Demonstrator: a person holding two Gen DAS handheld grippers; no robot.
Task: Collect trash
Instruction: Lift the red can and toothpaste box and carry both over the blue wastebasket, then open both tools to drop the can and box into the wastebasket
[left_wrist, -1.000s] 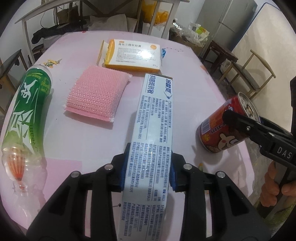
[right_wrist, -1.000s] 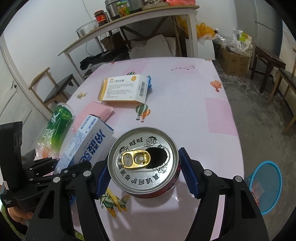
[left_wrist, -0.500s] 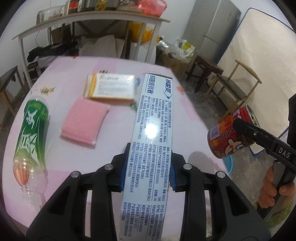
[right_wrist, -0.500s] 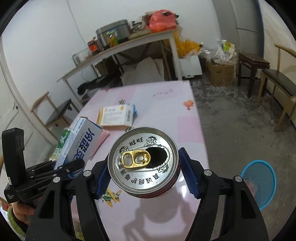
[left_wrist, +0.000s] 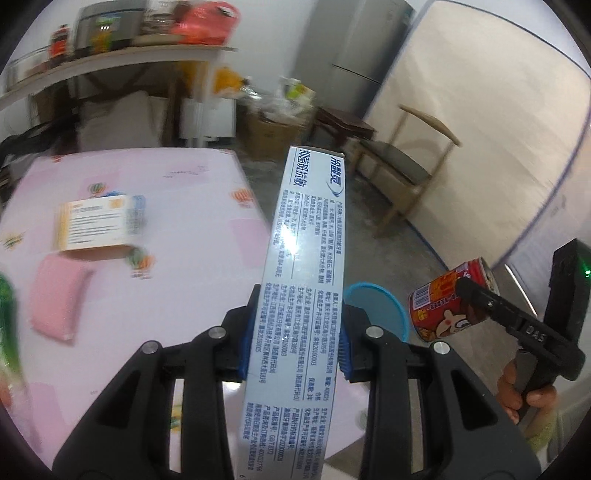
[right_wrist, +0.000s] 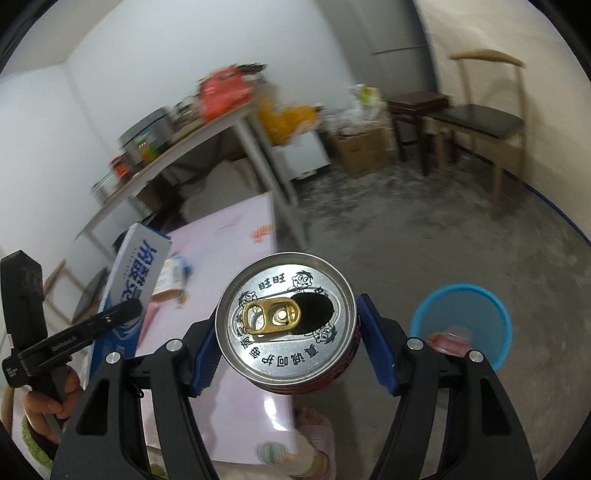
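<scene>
Red can (right_wrist: 286, 325) between jaws (upright)

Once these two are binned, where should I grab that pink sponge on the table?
Take the pink sponge from above, with a finger on each long edge, across its narrow width. It lies flat on the table, with nothing touching those edges.

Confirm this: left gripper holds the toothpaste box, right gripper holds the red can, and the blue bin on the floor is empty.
One detail is wrong: the blue bin is not empty. The right wrist view shows something red lying at its bottom. The rest stands: the left gripper has its jaws shut on the toothpaste box, and the right gripper grips the red can.
</scene>
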